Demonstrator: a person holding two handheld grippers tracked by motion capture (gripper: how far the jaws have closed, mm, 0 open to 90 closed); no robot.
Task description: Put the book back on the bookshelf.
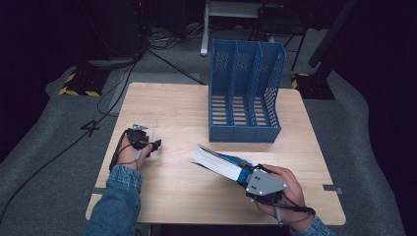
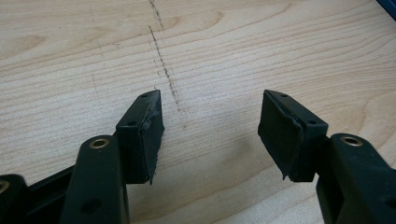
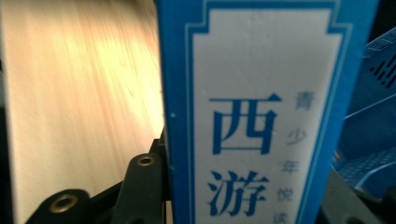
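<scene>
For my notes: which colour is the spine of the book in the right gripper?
Blue border around a white panel with blue characters on the book; clearest in the right gripper view.

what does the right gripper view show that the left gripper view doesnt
Right gripper view: a book with a blue and white spine bearing printed characters, clamped in the right claw, and a blue file rack behind it. Left gripper view: the left claw open with nothing between its jaws, and a dark dotted scratch line on the wood. Both show the light wooden table.
</scene>
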